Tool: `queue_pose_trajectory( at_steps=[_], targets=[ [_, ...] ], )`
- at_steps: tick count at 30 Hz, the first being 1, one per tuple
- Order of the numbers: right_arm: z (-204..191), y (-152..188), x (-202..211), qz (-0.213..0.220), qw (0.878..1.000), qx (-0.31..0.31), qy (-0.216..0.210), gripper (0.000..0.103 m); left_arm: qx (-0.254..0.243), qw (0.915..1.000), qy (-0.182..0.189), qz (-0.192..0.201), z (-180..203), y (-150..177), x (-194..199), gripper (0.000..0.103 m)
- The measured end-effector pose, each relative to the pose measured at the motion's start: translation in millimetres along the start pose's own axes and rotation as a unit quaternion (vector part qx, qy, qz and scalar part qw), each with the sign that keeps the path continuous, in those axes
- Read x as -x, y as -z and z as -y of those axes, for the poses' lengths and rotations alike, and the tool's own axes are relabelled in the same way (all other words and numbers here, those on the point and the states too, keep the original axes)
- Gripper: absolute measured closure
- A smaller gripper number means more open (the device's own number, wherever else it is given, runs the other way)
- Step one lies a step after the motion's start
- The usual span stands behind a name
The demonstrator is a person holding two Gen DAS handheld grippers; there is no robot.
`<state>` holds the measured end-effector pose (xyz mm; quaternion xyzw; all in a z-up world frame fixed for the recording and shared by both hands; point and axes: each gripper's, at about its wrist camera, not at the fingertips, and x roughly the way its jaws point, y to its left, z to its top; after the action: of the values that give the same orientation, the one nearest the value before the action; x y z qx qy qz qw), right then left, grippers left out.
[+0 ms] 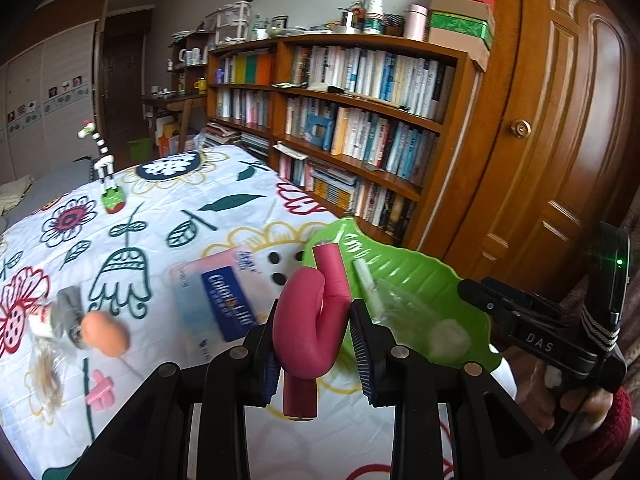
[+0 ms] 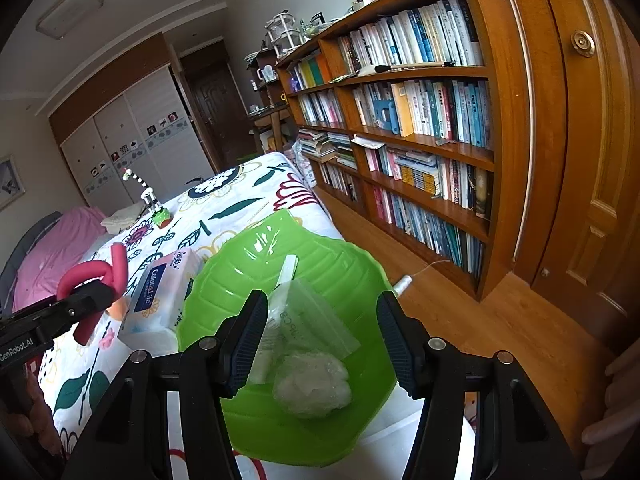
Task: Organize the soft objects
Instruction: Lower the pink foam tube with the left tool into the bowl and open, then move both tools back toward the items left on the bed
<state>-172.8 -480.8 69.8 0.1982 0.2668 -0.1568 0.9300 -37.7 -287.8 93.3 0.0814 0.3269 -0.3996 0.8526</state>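
A: Where is the pink foam roller relative to the green leaf tray?

B: Held off the tray's near-left side, above the floral bedspread. The left gripper pinches it, a pad pressing each side of the bent loop.

A: And the right gripper?

B: Over the tray's near half, jaws spread and holding nothing. Below them, inside the tray, lie a white cotton wad and a clear zip bag.

A: Room around the tray?

B: Its right rim hangs past the bed edge, over the wooden floor, with the bookshelf beyond. Its left rim is just beside the tissue pack. The tray's far half is bare.

A: How does the roller look?

B: A magenta foam tube curled into a loop, one end pointing up, the other down with a small hole in its tip. Left of the tray and tissue pack lies an orange foam lump.
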Motion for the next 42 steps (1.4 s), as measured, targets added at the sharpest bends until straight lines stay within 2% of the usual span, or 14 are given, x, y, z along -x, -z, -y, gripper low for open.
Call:
queue_pose_trajectory(
  at_steps=[9,14,15,17,18,19,31,36,42],
  targets=[
    [2.2,-1.3,1.3,0.006,1.0,-0.002,0.005,0.045,-0.024,0.9988,0.037,-0.021,24.2,-3.9,-25.7,0.07],
    [4.6,-0.4,1.9,0.007,1.0,-0.004,0.009,0.045,-0.018,0.9966,0.067,-0.044,31.6,-3.7,-45.0,0.069],
    [4.8,0.0,2.0,0.007,1.0,-0.003,0.011,0.045,-0.017,0.9962,0.071,-0.047,32.5,-3.3,-46.4,0.064],
    [7.6,0.4,1.7,0.007,1.0,-0.005,0.013,0.045,-0.015,0.9957,0.077,-0.049,33.7,-2.0,-49.9,0.033],
    [9.0,0.5,1.5,0.007,1.0,-0.007,0.013,0.045,-0.014,0.996,0.076,-0.045,33.5,-1.3,-49.9,0.011],
    [9.4,0.9,2.1,0.008,1.0,-0.007,0.015,0.045,-0.01,0.9967,0.073,-0.035,32.1,-0.1,-47.4,0.008],
    [11.3,1.0,-1.6,0.011,1.0,-0.007,0.019,0.045,-0.023,0.9988,0.034,-0.028,28.8,1.5,-40.1,0.008],
    [7.8,3.1,-2.9,0.012,1.0,-0.003,0.015,0.045,-0.01,0.9993,0.025,-0.028,20.1,2.1,-36.4,0.003],
    [-0.2,4.6,-2.7,0.009,1.0,0.004,0.01,0.045,0.009,0.9996,0.014,-0.024,6.5,2.6,-29.2,0.002]
  ],
)
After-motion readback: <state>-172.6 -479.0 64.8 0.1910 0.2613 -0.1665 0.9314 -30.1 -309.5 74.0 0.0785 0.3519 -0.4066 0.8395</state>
